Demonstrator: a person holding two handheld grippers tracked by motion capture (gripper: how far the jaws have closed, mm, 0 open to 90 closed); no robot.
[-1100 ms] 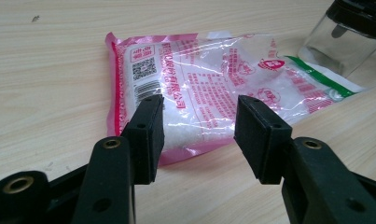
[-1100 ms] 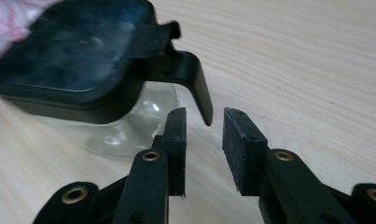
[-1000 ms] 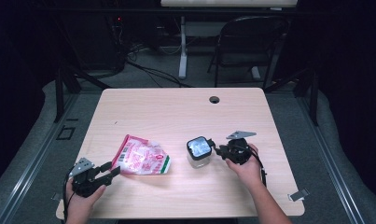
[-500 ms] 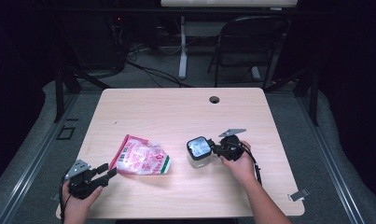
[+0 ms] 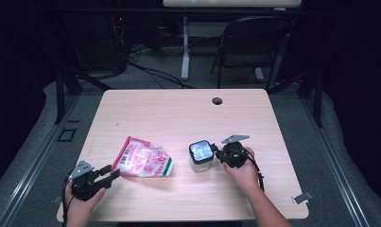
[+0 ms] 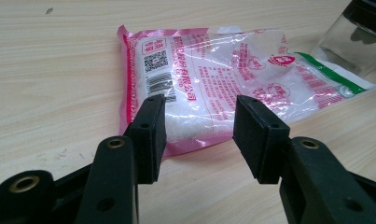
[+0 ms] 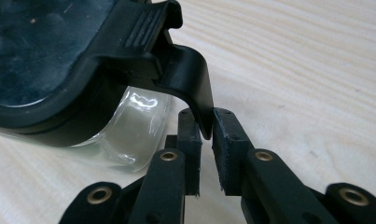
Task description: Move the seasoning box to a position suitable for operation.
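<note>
Two grippers at a bag and a jar

The right gripper [image 7: 204, 135] pinches the black lid clasp [image 7: 190, 88] of the clear square jar [image 5: 201, 156]; left of the jar, the left gripper [image 6: 199, 135] (jaws spread) faces the pink-edged clear plastic bag of white grains [image 6: 223, 79].

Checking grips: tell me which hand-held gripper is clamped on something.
The right hand-held gripper: its jaws pinch the jar lid's latch. The left is open before the bag.

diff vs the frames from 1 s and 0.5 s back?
The right gripper closed in leftward on the clear container and now pinches the lid's black latch tab. The left gripper crept forward toward the pink bag, open, with the bag's near edge just beyond its pads. Bag and container stayed where they were on the table.
</note>
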